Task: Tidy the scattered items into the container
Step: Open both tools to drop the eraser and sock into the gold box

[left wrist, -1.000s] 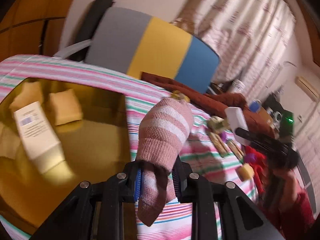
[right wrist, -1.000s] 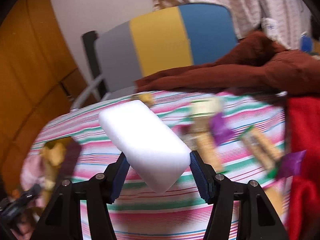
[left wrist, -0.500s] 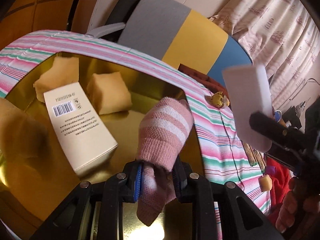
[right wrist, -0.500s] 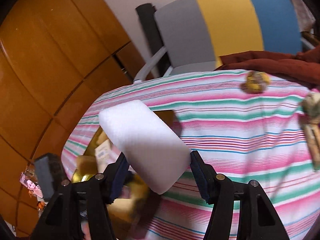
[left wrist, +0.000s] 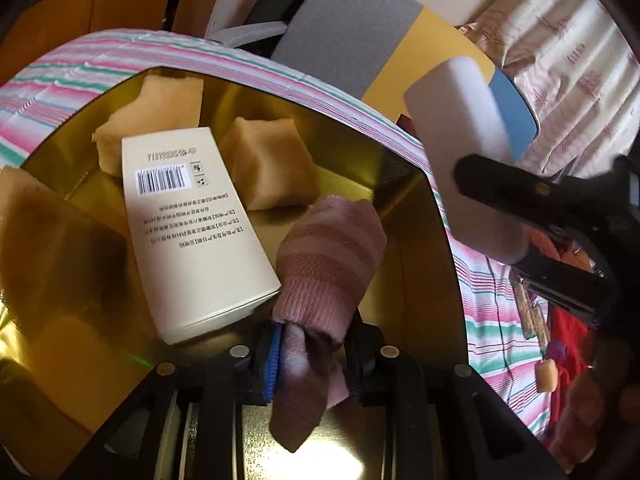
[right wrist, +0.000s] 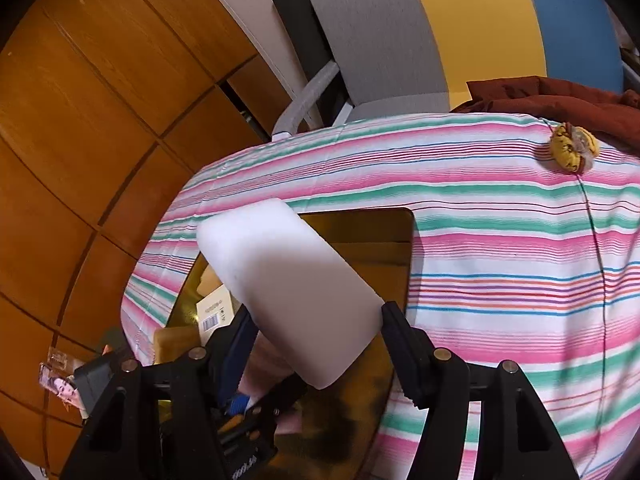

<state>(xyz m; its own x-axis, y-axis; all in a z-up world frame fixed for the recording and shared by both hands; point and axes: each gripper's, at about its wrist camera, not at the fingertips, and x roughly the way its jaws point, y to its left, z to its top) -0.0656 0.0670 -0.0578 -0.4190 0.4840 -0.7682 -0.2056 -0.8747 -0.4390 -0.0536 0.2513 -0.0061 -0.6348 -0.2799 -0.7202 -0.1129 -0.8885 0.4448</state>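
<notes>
So the pink striped sock (left wrist: 328, 256) is now hanging right over the inside of the gold tray (left wrist: 400, 264), where a second ago it was still out above the striped tablecloth (left wrist: 492, 280). The left gripper (left wrist: 310, 364) has carried it across and down, and its jaws have just been opening a touch. The sock's cuff is still between the pads, but with a gap showing on the right side, so I'd say the drop is basically underway.

The white foam block (right wrist: 288, 300) has come along too. The right gripper (right wrist: 316, 344) is clamped on it at medium width, and it's gone from over the far clutter to hovering at the tray's right edge. Probably next in.

In the tray already: a cream box with a barcode (left wrist: 188, 232) lying flat in the middle, two tan sponge pieces (left wrist: 272, 168) behind it, and another big tan one at the left. Still loose on the cloth: a little yellow thing (right wrist: 574, 148) far right, plus more bits on the right that are too small to make out.
</notes>
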